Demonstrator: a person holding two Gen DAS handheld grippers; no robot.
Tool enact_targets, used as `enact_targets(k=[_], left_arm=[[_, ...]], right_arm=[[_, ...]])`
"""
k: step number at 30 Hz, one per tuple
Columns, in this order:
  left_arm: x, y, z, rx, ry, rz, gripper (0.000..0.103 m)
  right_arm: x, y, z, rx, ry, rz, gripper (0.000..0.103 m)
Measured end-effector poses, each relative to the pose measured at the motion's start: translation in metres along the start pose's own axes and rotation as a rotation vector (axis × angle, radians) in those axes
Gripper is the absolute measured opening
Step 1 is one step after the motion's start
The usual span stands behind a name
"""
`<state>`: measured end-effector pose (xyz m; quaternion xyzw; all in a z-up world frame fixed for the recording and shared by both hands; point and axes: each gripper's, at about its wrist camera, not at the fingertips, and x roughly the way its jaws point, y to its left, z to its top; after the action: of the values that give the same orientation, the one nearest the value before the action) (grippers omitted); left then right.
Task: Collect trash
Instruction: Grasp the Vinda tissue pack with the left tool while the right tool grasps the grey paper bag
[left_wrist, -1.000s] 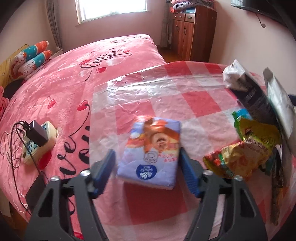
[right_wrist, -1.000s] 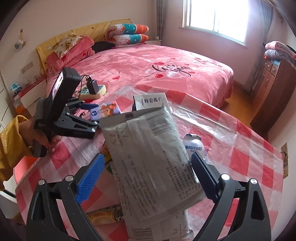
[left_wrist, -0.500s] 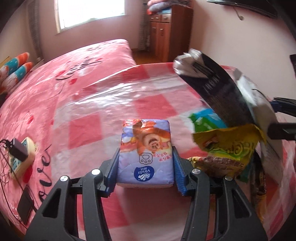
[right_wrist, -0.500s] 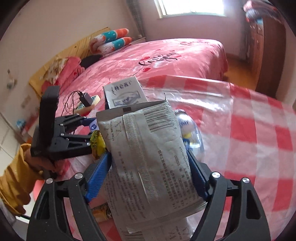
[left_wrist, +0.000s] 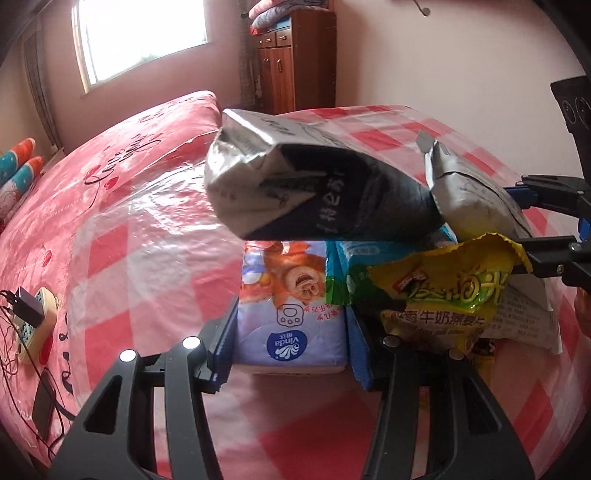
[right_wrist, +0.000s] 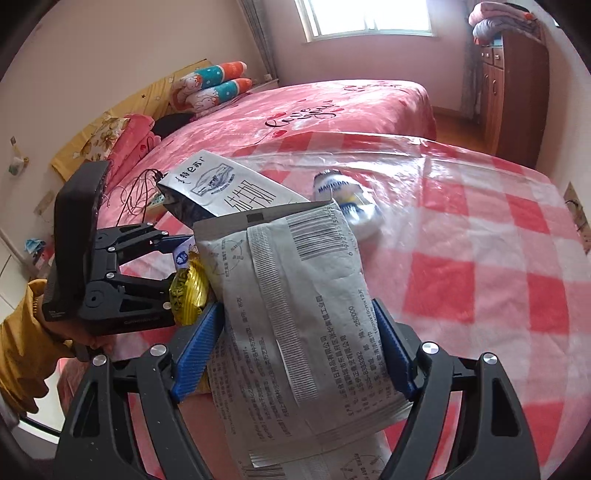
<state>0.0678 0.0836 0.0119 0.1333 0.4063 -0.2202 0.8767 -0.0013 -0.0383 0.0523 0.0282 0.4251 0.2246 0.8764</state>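
Left tongs (left_wrist: 291, 325) clamped tight on the tissue pack (left_wrist: 291, 321), right tongs (right_wrist: 295, 350) squeezing the grey bag (right_wrist: 295, 314), both held low, side by side.

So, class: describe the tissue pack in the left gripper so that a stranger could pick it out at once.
On the red-checked table, find the left gripper. Between its blue pads sits the tissue pack. Unlike the yellow wrapper and grey bag nearby, it is lilac with a cartoon bear.
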Motion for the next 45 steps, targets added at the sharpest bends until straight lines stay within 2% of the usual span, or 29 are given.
enact_targets(k=[6,13,18,26,33,45], left_arm=[[-0.017,-0.027,-0.018,-0.004,0.003,-0.016,0.052],[-0.038,-0.038,-0.042,-0.103,0.003,-0.031,0.053],[-0.052,-0.03,-0.059,-0.218,-0.007,-0.019,0.053],[-0.074,-0.021,-0.086,-0.314,-0.025,-0.006,0.052],[-0.089,-0.02,-0.108,-0.37,-0.039,-0.017,0.052],[-0.111,-0.02,-0.127,-0.419,-0.06,-0.028,0.052]], right_arm=[[-0.022,0.004,-0.025,-0.005,-0.013,-0.02,0.079],[-0.039,0.007,-0.044,0.019,-0.041,-0.055,0.078],[-0.047,0.009,-0.054,0.042,-0.074,-0.077,0.076],[-0.057,0.016,-0.059,0.077,-0.124,-0.105,0.075],[-0.068,0.024,-0.064,0.093,-0.149,-0.122,0.075],[-0.082,0.048,-0.069,0.072,-0.163,-0.126,0.075]])
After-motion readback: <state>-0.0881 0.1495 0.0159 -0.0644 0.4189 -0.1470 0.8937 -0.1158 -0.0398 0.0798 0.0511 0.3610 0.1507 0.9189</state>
